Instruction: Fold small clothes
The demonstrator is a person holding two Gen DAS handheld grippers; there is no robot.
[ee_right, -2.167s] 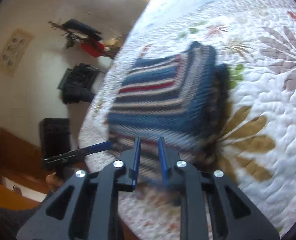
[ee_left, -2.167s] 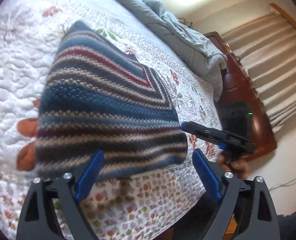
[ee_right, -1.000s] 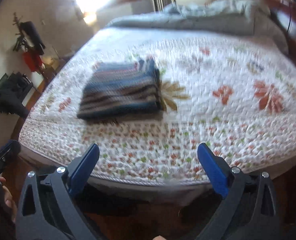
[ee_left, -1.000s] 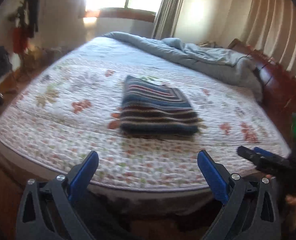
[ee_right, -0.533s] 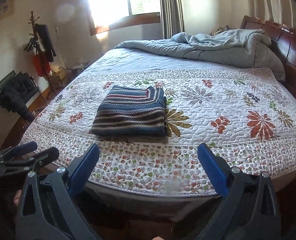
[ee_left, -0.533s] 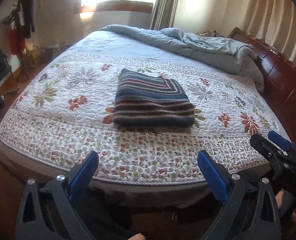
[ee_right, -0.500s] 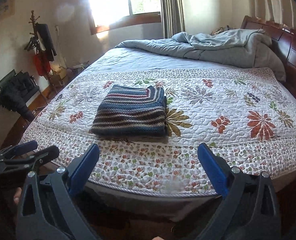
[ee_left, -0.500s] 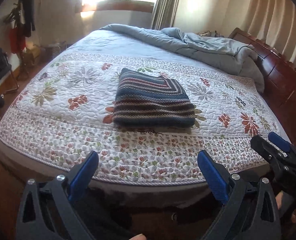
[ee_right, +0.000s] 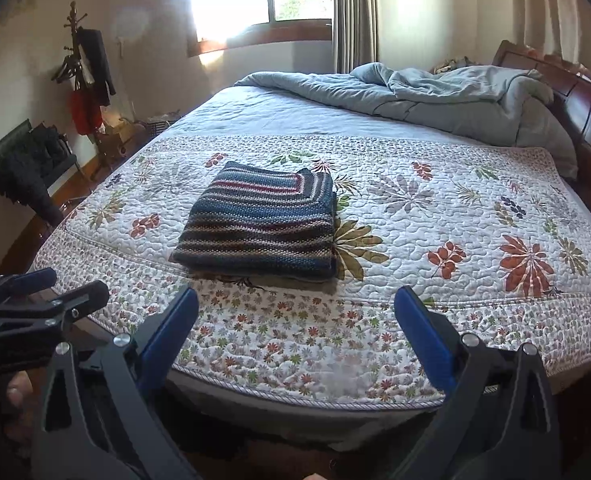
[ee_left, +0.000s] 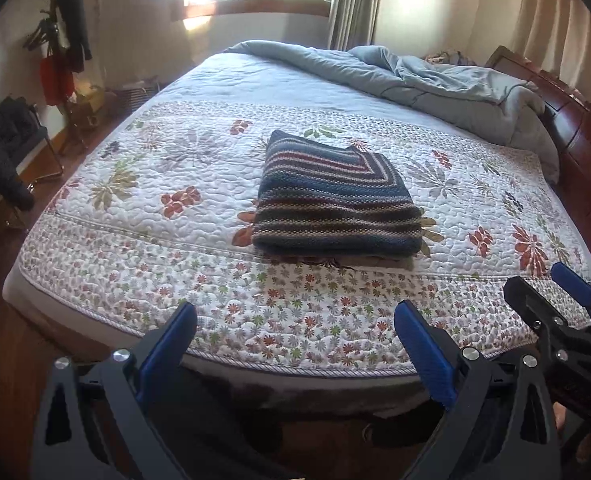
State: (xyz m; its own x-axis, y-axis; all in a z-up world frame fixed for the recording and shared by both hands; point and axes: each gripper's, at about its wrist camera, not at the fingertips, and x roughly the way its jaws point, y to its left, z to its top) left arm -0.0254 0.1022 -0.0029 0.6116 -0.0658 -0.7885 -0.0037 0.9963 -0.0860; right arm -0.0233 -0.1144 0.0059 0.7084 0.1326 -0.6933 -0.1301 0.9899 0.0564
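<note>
A striped knit sweater [ee_left: 335, 204] in blue, red and cream lies folded into a neat rectangle on the floral quilt [ee_left: 167, 240]; the right wrist view shows the sweater [ee_right: 259, 224] too. My left gripper [ee_left: 295, 324] hangs open off the foot of the bed, well short of the sweater, with nothing between its blue pads. My right gripper [ee_right: 295, 316] is likewise open and empty, back from the bed edge. Each gripper shows in the other's view: the right gripper [ee_left: 551, 300] at the right edge, the left gripper [ee_right: 43, 292] at the left edge.
A rumpled grey-blue duvet [ee_left: 415, 80] is heaped at the head of the bed by the dark wooden headboard [ee_right: 575, 92]. A coat rack [ee_right: 83, 72] and a dark chair with clothes [ee_left: 3, 148] stand at the left wall. Wooden floor lies beside the bed.
Both grippers have pulled back from the sweater to beyond the foot of the bed; the right one went from shut to open. In the last half second almost nothing moved.
</note>
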